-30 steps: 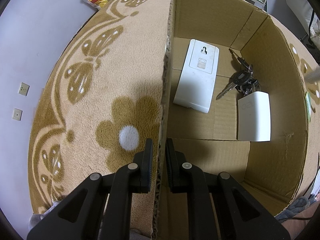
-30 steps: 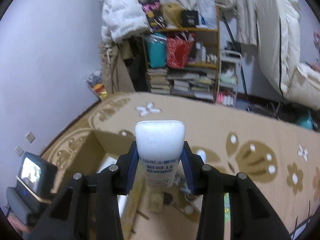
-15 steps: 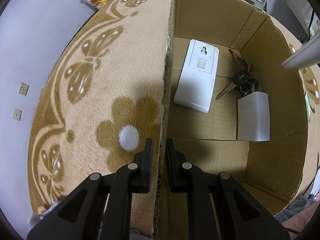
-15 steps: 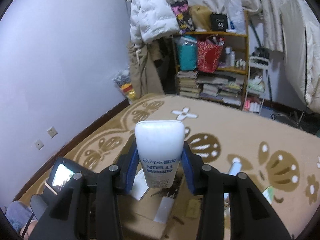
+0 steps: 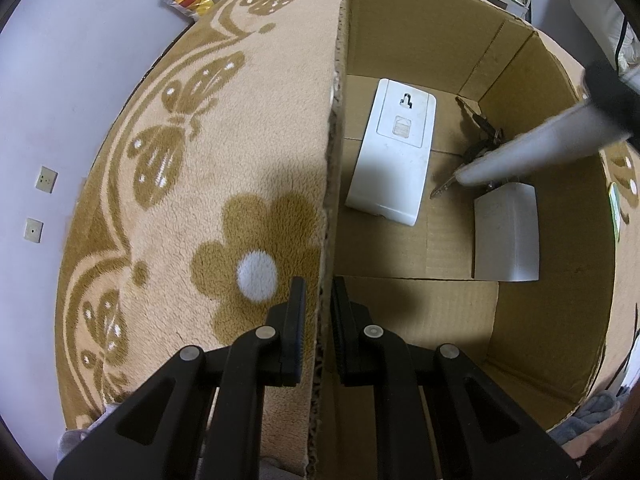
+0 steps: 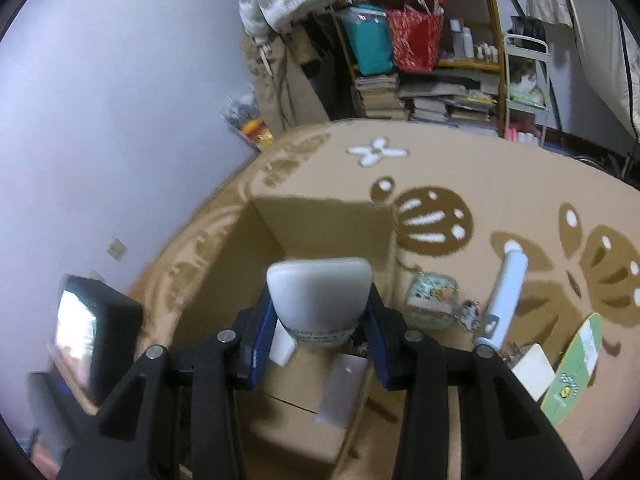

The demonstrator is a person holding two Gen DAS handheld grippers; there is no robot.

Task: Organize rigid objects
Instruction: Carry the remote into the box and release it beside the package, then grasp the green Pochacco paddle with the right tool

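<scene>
My left gripper (image 5: 318, 312) is shut on the near wall of the open cardboard box (image 5: 404, 52). On the box floor lie a long white plastic device (image 5: 394, 156), a bunch of keys (image 5: 482, 136) and a small white block (image 5: 506, 232). My right gripper (image 6: 318, 326) is shut on a white tube (image 6: 318, 294). In the left wrist view that white tube (image 5: 532, 152) slants down into the box over the keys, blurred. The box (image 6: 320, 216) lies below and ahead of the right gripper.
The box stands on a tan carpet (image 5: 192, 152) with brown butterflies and flowers. To its right lie a round tin (image 6: 430, 300), a pale blue tube (image 6: 506, 292), a white card (image 6: 532, 370) and a green packet (image 6: 574, 364). A cluttered bookshelf (image 6: 432, 60) stands at the wall.
The right gripper has tipped down and carried the white tube into the box, over the keys. The left gripper has held its grip on the box wall.
</scene>
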